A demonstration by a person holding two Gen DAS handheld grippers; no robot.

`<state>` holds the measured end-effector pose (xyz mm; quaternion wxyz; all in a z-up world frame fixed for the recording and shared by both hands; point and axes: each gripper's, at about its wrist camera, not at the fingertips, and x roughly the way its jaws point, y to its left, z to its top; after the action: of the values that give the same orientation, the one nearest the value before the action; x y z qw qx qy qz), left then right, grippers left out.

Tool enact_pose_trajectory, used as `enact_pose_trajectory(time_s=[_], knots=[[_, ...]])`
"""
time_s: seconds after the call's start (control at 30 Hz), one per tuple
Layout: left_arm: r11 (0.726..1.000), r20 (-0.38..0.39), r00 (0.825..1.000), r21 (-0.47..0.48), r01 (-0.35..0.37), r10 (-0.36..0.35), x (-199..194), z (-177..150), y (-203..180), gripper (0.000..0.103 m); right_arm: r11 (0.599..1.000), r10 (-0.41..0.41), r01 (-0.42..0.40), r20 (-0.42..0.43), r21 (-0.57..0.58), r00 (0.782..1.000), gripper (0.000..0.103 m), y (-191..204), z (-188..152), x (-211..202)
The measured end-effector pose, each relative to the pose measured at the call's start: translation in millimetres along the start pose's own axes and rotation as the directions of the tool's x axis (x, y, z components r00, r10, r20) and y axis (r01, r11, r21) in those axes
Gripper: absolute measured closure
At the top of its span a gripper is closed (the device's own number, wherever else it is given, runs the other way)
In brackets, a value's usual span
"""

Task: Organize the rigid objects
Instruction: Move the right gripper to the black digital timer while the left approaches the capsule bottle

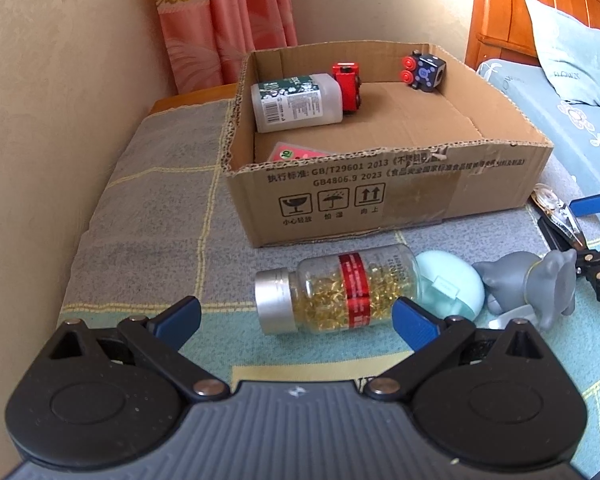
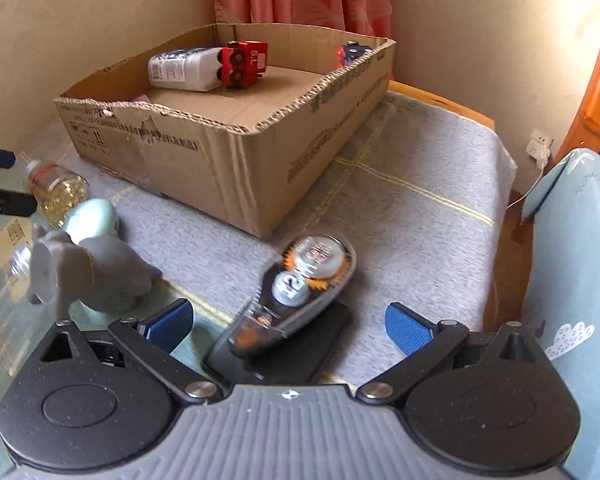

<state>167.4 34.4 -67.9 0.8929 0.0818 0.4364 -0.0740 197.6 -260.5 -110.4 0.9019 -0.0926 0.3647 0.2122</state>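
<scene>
A cardboard box (image 1: pixel 380 188) (image 2: pixel 236 160) stands on the blanket and holds a white bottle (image 1: pixel 296 102), a red toy truck (image 1: pixel 348 86), a dark cube toy (image 1: pixel 424 70) and a pink packet (image 1: pixel 296 152). In front of it lie a clear bottle of gold pins (image 1: pixel 336 294), a mint egg-shaped case (image 1: pixel 452 288) and a grey cat figure (image 1: pixel 536 284) (image 2: pixel 80 276). My left gripper (image 1: pixel 296 320) is open just before the clear bottle. My right gripper (image 2: pixel 288 324) is open over a correction tape dispenser (image 2: pixel 300 280) lying on a black flat object (image 2: pixel 300 348).
The blanket (image 1: pixel 160 208) covers a low table by a beige wall, with a pink curtain (image 1: pixel 228 12) behind. A bed with a pillow (image 1: pixel 572 52) is at the right. A wall plug (image 2: pixel 538 150) and its cable are near the table's far right edge.
</scene>
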Motion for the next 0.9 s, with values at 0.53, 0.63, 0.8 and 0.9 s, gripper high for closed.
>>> enact_pose_trajectory(time_s=[0.53,0.63,0.8,0.9], knots=[[1.000,-0.006,1.000,-0.012,0.008,-0.008,-2.4,-6.8,5.0,0.002,0.990,0.032,-0.043,-0.087,-0.137,0.996,0.000,38.4,-13.8,-14.7],[0.999,-0.002,1.000,-0.020,0.024,-0.024,-3.3,-7.3,4.8,0.002,0.990,0.034,-0.044,-0.080,-0.135,0.996,0.000,35.7,-9.2,-11.0],[0.996,0.002,0.998,-0.067,0.066,-0.066,2.6,-6.5,7.5,0.002,0.982,0.049,-0.061,-0.074,-0.179,0.996,0.000,54.2,-15.1,-12.8],[0.991,-0.003,0.995,-0.096,0.095,-0.096,9.0,-4.8,6.4,0.002,0.988,0.036,-0.042,-0.041,-0.150,0.999,0.000,56.1,-19.7,-14.0]])
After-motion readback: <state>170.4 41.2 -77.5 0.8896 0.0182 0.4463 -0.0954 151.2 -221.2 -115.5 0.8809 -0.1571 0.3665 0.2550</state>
